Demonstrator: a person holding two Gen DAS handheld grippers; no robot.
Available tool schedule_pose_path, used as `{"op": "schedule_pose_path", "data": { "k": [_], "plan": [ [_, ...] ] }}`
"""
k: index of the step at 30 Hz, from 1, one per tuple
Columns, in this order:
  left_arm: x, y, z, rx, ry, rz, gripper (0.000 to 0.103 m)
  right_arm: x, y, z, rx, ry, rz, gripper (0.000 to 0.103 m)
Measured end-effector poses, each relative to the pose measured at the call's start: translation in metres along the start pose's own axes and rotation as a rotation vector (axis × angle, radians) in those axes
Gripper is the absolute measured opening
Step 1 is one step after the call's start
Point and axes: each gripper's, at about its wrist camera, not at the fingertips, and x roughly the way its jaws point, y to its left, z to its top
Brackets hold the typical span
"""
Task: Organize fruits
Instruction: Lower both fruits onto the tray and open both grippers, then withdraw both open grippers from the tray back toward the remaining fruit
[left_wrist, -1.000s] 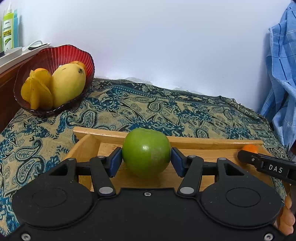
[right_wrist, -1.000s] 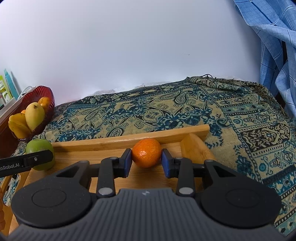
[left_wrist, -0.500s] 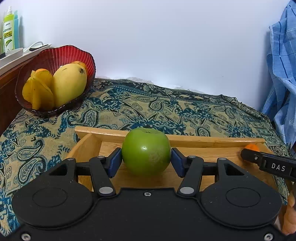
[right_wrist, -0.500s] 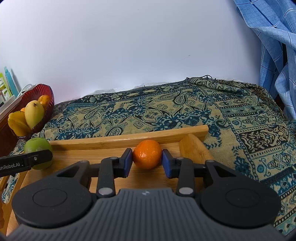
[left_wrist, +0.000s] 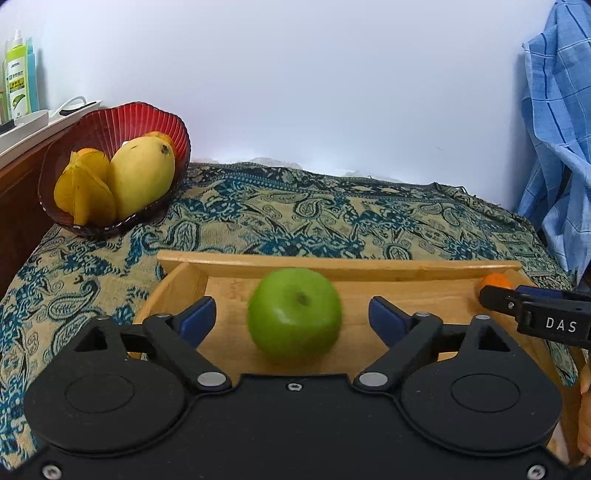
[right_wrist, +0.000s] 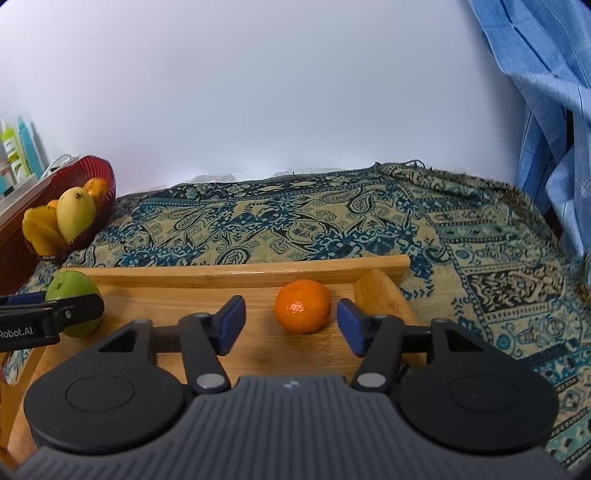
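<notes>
Across the whole surface, a paisley cloth (left_wrist: 332, 218) in teal and cream, draped to the white wall. At the right edge, hanging blue checked fabric (right_wrist: 546, 110).

On the cloth, near the front, a shallow wooden tray (left_wrist: 332, 267) with raised rims. Resting on its floor toward the left end, a green apple (left_wrist: 294, 313), stem dimple turned upward and its outline slightly blurred. Toward the right end, close to the back rim, a mandarin orange (right_wrist: 303, 305), sitting on the tray floor.

Behind the tray at far left, a red ribbed glass bowl (left_wrist: 107, 129) tilted against a dark wooden ledge, holding a yellow mango (left_wrist: 142, 181), a starfruit (left_wrist: 86, 197) just beside it, and an orange fruit (right_wrist: 98, 187) tucked at the back. Above the ledge, a green bottle (left_wrist: 16, 81).

Low over the tray's left end, the left gripper (left_wrist: 293, 317), spread wide, blue pads (left_wrist: 197, 317) standing clear of the apple on both sides. Over the right end, the right gripper (right_wrist: 291, 323), likewise parted, with gaps between each pad and the mandarin orange. Neither fruit gripped.
</notes>
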Motion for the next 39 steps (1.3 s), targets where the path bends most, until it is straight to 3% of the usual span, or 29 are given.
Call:
{"op": "schedule_pose_path", "data": {
  "k": [17,26,31,39],
  "plan": [
    [-0.037,0.0,-0.023,-0.001,-0.001,-0.015,0.097,-0.066,-0.007,-0.014,-0.039,-0.08,0.003,0.089],
    [-0.094,0.002,-0.041,0.045,-0.042,-0.067,0.1,-0.106,-0.001,-0.023,-0.044,-0.148,0.022,0.094],
    [-0.129,0.001,-0.057,0.058,-0.056,-0.109,0.101,-0.132,0.011,-0.04,-0.088,-0.16,0.023,0.103],
    [-0.179,-0.009,-0.092,0.059,-0.081,-0.161,0.101,-0.173,0.019,-0.076,-0.133,-0.193,0.011,0.103]
  ]
}}
